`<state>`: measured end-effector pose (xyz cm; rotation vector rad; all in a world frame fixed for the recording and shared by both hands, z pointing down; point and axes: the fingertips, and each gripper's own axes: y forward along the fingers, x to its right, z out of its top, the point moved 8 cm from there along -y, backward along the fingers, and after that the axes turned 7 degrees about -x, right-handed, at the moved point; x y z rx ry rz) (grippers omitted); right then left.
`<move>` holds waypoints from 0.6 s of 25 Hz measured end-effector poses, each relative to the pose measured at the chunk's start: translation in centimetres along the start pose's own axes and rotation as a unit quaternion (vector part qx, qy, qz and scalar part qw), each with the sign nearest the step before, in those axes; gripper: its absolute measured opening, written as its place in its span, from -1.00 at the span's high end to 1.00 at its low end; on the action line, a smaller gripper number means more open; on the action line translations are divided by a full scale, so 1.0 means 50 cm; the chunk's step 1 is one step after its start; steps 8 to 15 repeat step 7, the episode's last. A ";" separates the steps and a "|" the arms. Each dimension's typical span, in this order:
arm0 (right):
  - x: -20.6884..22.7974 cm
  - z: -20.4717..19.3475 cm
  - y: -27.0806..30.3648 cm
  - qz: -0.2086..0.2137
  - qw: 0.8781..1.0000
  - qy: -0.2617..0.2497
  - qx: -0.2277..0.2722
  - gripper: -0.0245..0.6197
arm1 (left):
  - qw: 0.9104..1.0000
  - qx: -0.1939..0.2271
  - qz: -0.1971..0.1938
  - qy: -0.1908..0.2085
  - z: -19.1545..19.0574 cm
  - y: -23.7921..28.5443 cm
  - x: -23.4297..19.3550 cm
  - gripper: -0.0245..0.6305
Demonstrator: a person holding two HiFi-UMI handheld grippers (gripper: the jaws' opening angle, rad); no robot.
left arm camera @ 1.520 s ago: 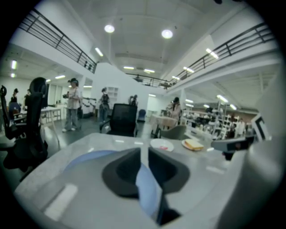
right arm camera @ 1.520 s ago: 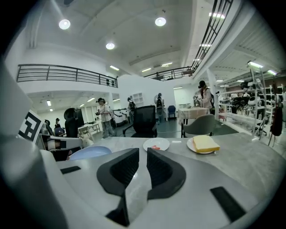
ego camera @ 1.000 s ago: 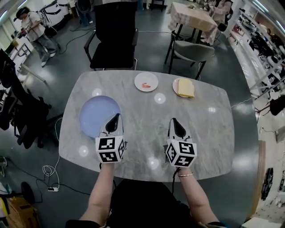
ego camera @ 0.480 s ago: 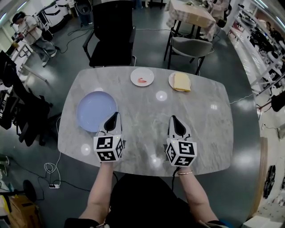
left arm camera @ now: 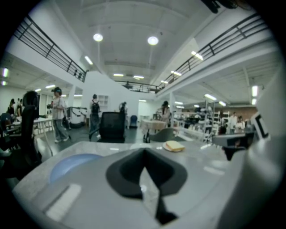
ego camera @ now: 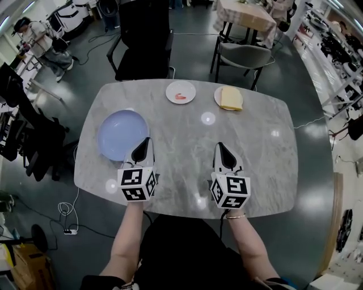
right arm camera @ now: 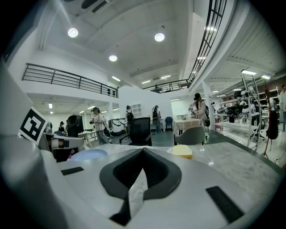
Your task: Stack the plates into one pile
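Three plates lie on the grey marble table (ego camera: 249,164). A large blue plate (ego camera: 121,134) (left arm camera: 71,163) (right arm camera: 88,154) sits at the left. A small white plate (ego camera: 181,92) with a red scrap on it is at the far edge. Right of it a white plate carries a yellow slab (ego camera: 230,98) (left arm camera: 173,146) (right arm camera: 182,151). My left gripper (ego camera: 143,148) is shut and empty, its tip at the blue plate's near right rim. My right gripper (ego camera: 222,150) is shut and empty too, over bare table near the middle.
A black chair (ego camera: 142,39) and a grey chair (ego camera: 245,56) stand beyond the table's far edge. A cloth-covered table (ego camera: 249,17) is behind them. People stand at the far left of the room. Cables lie on the floor at the left.
The view has shifted a little, so the table and plates sit slightly higher in the frame. Both grippers stay in nearly the same places over the table.
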<state>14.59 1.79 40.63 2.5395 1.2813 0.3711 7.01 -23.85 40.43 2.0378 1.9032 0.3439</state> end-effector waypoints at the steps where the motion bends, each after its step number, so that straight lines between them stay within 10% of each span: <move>1: 0.000 -0.001 0.001 -0.001 1.000 0.000 0.000 0.91 | 1.000 -0.001 -0.002 0.003 0.000 0.001 0.001 0.91; 15: -0.025 -0.004 0.023 -0.007 1.000 0.002 -0.002 0.91 | 1.000 -0.004 -0.015 0.021 -0.005 0.008 -0.031 0.91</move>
